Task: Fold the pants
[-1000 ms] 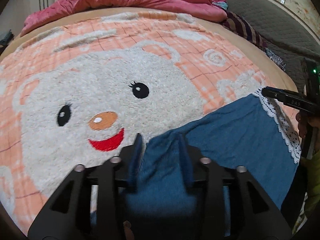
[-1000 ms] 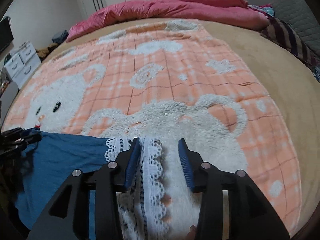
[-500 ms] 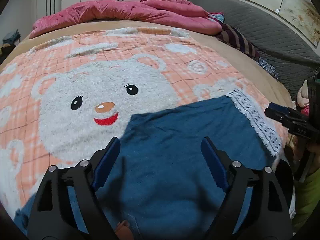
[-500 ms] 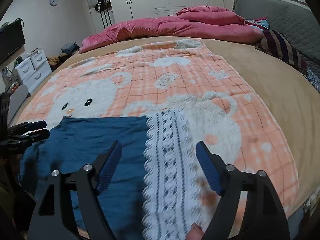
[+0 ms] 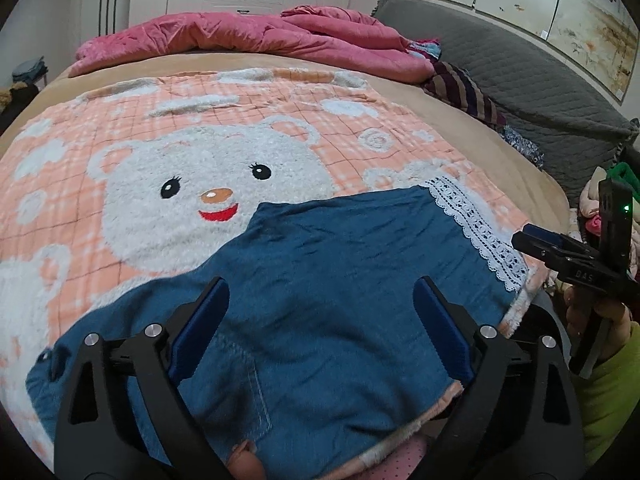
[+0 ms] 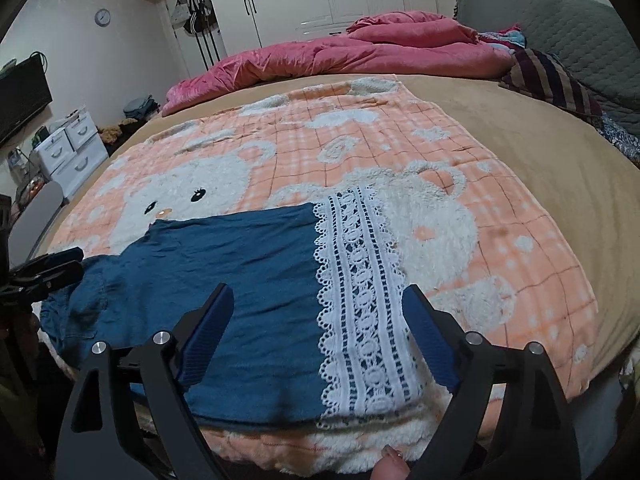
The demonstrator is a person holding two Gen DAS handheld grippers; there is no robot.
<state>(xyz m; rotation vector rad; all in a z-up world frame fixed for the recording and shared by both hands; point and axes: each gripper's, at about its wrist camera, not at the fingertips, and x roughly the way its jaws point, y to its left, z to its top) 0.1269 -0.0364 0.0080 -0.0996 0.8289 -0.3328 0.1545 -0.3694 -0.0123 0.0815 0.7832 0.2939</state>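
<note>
1. Since a second ago: let go of the pants (image 5: 332,280), both tools pulled back and up; cloth that sat between the pads now lies flat on the blanket (image 5: 160,128).
2. Left hand-held gripper (image 5: 320,320): jaws wide and opening further, nothing between the pads; hovers over the waist end of the pants, clear of the cloth.
3. Right hand-held gripper (image 6: 318,326): jaws likewise wide and opening further, nothing pinched; hangs above the lace hem (image 6: 360,280) without touching.
4. Pants: blue, spread flat near the front edge of the bed (image 6: 540,152), on the orange blanket with the white bear print; waist end to the left, lace hem to the right in the right wrist view; far edge of the cloth just below the bear's red mouth (image 5: 218,214) in the left wrist view.
5. Pocket seam with white stitching (image 5: 260,396) seen near the front edge, between the left tool's fingers.
6. Pink quilt (image 5: 248,40) bunched across the far end of the bed, well apart from the pants; striped cloth (image 6: 548,76) beside it on the right.
7. Fingertip (image 6: 394,468) of the person at the bottom edge of the right wrist view; green sleeve (image 5: 612,392) at the right edge of the left wrist view.
</note>
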